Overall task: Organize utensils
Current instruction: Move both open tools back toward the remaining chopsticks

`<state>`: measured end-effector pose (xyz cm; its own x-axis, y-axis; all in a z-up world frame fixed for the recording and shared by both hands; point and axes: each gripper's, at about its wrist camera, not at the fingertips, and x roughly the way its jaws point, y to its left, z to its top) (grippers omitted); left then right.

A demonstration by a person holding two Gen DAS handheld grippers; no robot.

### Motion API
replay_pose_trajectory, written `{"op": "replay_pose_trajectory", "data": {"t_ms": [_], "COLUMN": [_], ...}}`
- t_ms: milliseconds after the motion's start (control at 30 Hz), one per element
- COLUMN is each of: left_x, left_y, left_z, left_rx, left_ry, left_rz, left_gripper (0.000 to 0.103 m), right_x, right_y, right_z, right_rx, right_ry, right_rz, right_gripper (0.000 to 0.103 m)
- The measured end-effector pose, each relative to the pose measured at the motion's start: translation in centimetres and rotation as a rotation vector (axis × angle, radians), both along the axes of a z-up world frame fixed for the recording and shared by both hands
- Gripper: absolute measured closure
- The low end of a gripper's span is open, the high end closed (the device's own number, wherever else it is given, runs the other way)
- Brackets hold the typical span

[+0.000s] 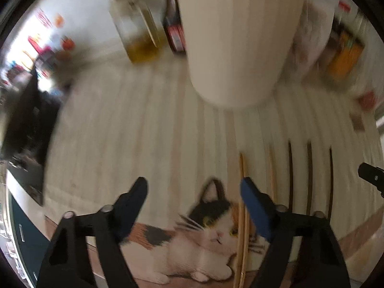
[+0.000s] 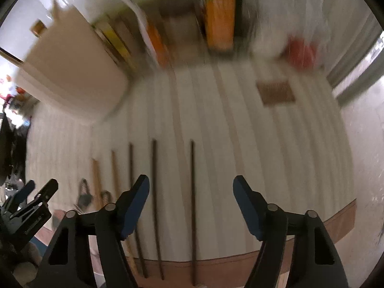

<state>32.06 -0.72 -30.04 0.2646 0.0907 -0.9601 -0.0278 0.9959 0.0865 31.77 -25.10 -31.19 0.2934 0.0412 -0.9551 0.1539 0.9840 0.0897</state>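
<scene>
Left gripper (image 1: pixel 193 192): jaws released, empty, above the cat-print mat (image 1: pixel 192 235), a pale chopstick (image 1: pixel 242 216) just inside its right jaw. Right gripper (image 2: pixel 190 189): jaws released, astride one dark chopstick (image 2: pixel 192 206). All sticks lie parallel on the table (image 2: pixel 240 132), holder (image 1: pixel 235 40) beyond. Judged light, stiff, thin, roll-prone; grip mid-length.

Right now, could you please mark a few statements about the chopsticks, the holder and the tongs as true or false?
1. Both tongs are open and hold nothing. True: left tongs, right tongs.
2. The chopsticks lie side by side on the striped mat. True.
3. The chopsticks already stand in the cream holder. False: they lie on the mat.
4. The mat shows a dog. False: it shows a calico cat.
</scene>
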Motion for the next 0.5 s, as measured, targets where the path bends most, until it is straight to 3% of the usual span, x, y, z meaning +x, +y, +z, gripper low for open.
{"op": "replay_pose_trajectory", "data": {"t_ms": [100,300,500], "left_x": [-0.2,-1.1,-2.1], "left_y": [-0.4,-1.8,-1.6], "left_z": [-2.7,-4.7,-6.0], "left_rx": [-0.072,-0.083,-0.052], "left_ry": [0.103,0.175,0.202], "left_rz": [-0.014,-0.073,-0.069], "left_gripper": [0.054,0.070,0.072], "right_x": [-0.2,-0.7,-0.6], "right_y": [-0.6,-1.1,-1.1], "right_z": [-2.1,-3.5,-3.3], "right_rx": [0.024,0.050,0.060], "right_ry": [0.048,0.082,0.072], "right_rz": [-0.013,-0.031,-0.036], "right_gripper": [0.040,0.042,0.042]}}
